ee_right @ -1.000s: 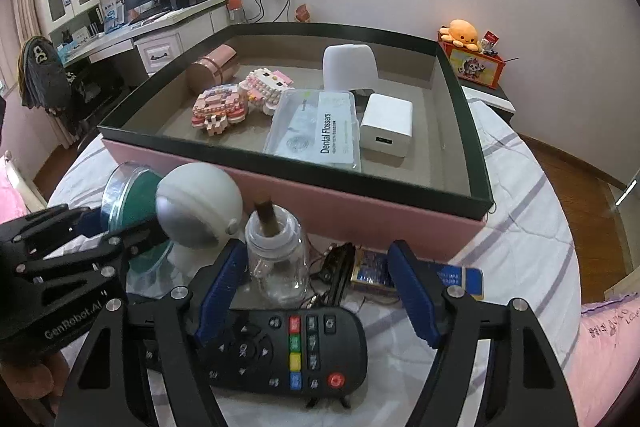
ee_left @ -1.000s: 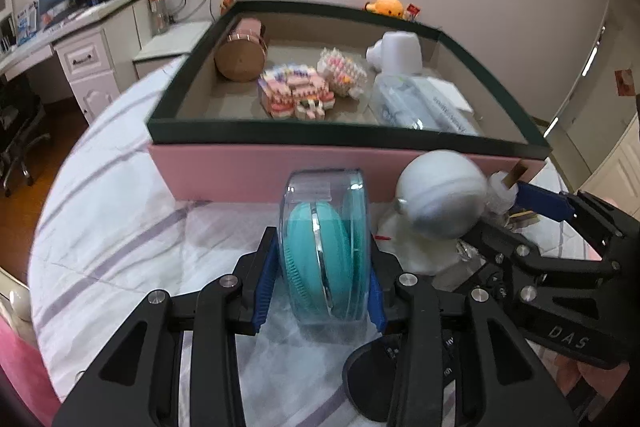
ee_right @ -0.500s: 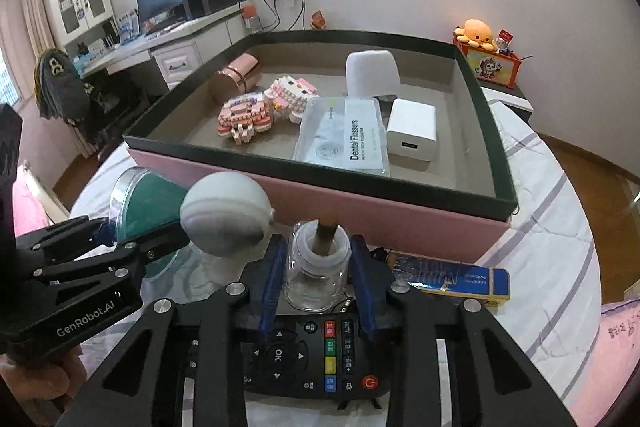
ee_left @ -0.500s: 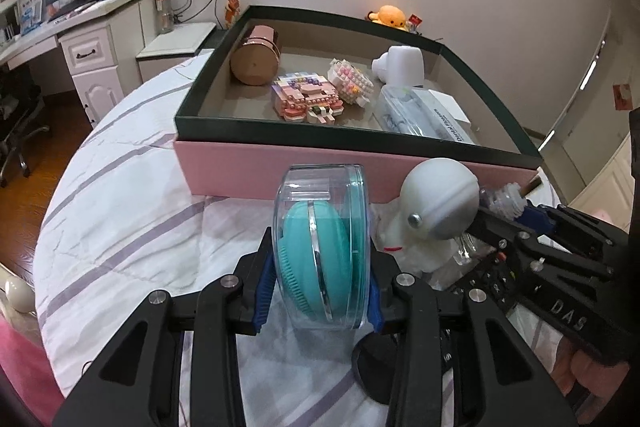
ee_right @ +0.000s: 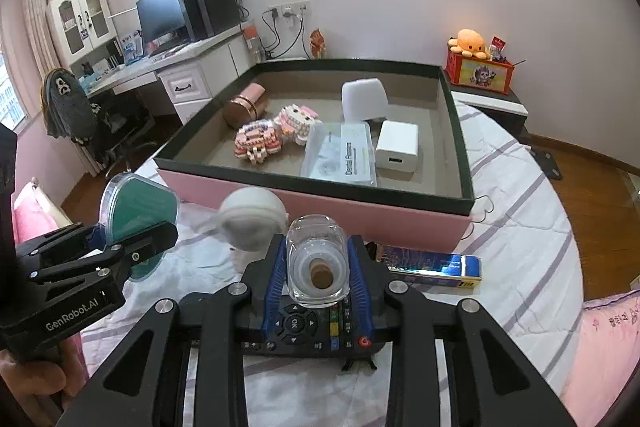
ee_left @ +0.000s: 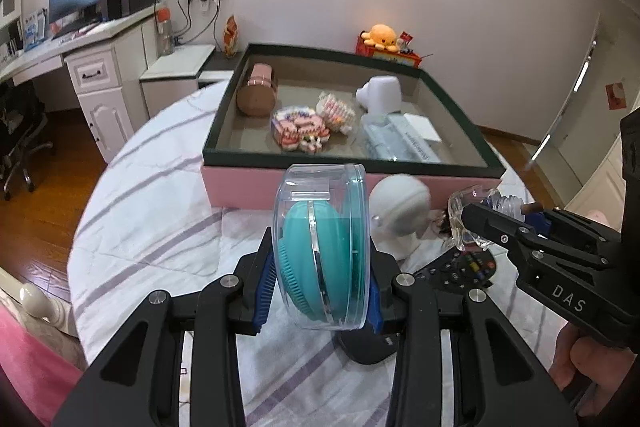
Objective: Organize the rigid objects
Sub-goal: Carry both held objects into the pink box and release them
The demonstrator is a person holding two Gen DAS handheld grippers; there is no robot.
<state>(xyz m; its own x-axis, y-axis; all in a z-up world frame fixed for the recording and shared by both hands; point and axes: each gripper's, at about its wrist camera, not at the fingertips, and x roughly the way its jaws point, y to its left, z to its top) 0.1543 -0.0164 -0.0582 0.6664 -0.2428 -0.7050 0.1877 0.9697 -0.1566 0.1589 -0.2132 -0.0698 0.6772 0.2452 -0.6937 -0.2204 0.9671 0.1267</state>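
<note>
My left gripper (ee_left: 320,291) is shut on a clear round case with a teal brush inside (ee_left: 322,247), held above the bed; it also shows in the right wrist view (ee_right: 138,211). My right gripper (ee_right: 318,275) is shut on a small corked glass jar (ee_right: 318,267), tilted with its cork toward the camera; the jar also shows in the left wrist view (ee_left: 476,215). Ahead stands the pink box with a dark green rim (ee_right: 320,199), holding a pink cylinder (ee_right: 244,105), block figures (ee_right: 258,141), a dental floss case (ee_right: 344,155) and a white charger (ee_right: 398,147).
A white round-headed device (ee_right: 252,219) stands on the striped bedspread before the box. A black remote (ee_right: 316,327) lies under my right gripper. A blue pack (ee_right: 432,265) lies to its right. A desk with a monitor (ee_right: 164,15) is at the back left.
My right gripper closed on the glass jar, lifted it off the bed and tipped it. My left gripper rose and drew back a little with the case.
</note>
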